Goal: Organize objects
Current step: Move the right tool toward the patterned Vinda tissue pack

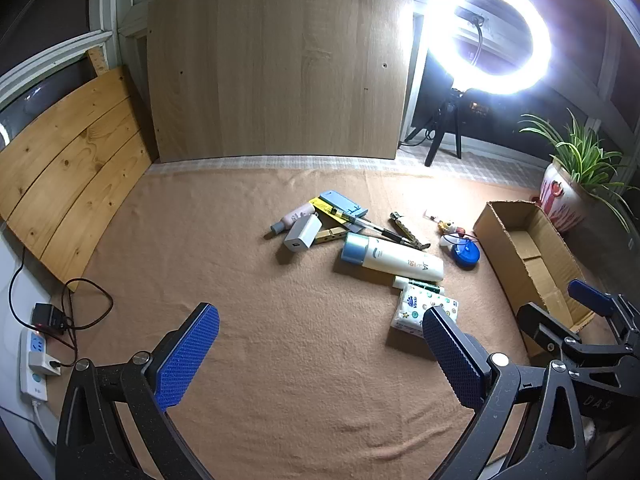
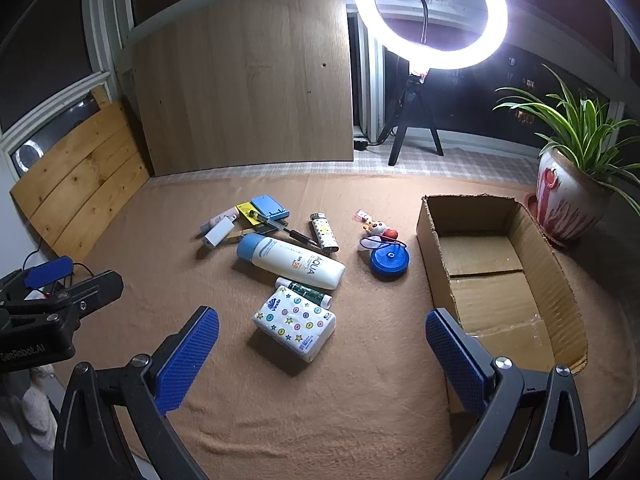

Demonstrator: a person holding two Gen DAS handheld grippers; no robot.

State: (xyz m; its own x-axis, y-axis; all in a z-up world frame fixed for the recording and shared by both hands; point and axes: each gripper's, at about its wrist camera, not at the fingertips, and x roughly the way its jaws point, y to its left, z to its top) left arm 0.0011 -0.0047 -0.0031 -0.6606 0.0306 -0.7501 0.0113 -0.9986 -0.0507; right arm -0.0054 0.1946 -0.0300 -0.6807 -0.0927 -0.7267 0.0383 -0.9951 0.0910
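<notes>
Several small objects lie in a loose pile on the tan cloth: a white sunscreen bottle [image 2: 291, 261] [image 1: 394, 259] with a blue cap, a tissue pack [image 2: 294, 323] [image 1: 424, 309], a lighter [image 2: 324, 232], a white charger [image 2: 219, 231] [image 1: 303, 232], a blue case [image 2: 270, 207], a pen [image 2: 280, 227], a blue round lid [image 2: 389, 261] [image 1: 465, 255] and a small toy [image 2: 380, 230]. An open cardboard box [image 2: 500, 276] [image 1: 528, 256] stands to the right. My left gripper [image 1: 320, 354] is open and empty, short of the pile. My right gripper [image 2: 322, 354] is open and empty, just before the tissue pack.
A potted plant [image 2: 572, 184] stands behind the box at the right. A ring light [image 2: 430, 14] on a tripod and wooden boards [image 2: 244, 80] stand at the back. A power strip [image 1: 34, 360] with cables lies at the far left.
</notes>
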